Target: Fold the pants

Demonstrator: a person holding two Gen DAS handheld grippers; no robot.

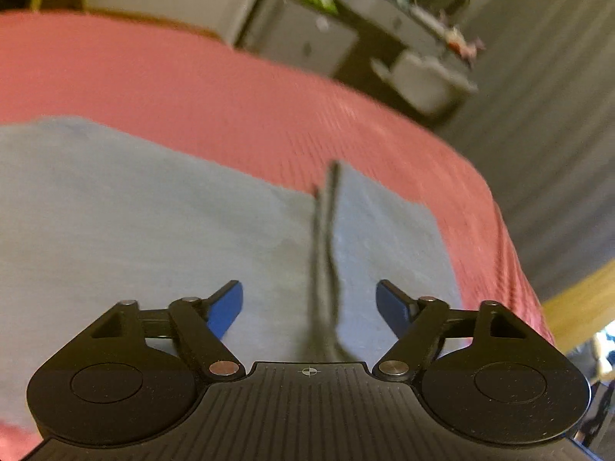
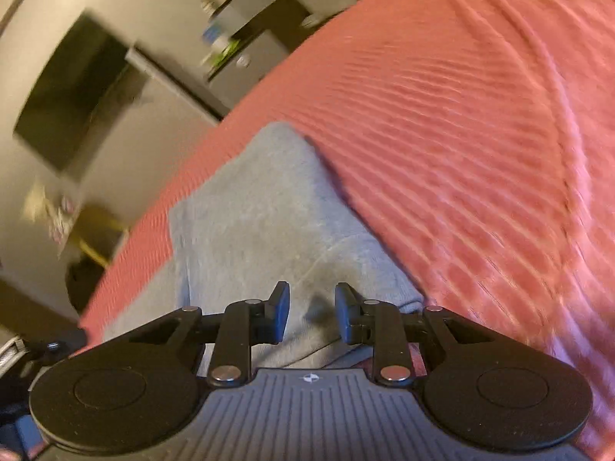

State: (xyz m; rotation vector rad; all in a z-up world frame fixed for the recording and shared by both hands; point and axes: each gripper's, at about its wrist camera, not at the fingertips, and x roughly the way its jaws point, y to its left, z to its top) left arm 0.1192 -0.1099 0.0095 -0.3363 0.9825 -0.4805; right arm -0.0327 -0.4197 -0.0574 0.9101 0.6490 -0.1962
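Light blue-grey pants lie on a pink ribbed bedspread. A dark raised fold or edge of the fabric runs up between my left gripper's fingers. My left gripper is wide open just above the pants, its blue pads apart and holding nothing. In the right wrist view the pants lie folded on the bedspread. My right gripper hovers over the pants' near part, jaws partly open with a clear gap and empty.
The bed's edge curves down to the right, beyond it a grey striped floor. A cluttered desk and white bin stand past the bed. A dark screen hangs on the wall.
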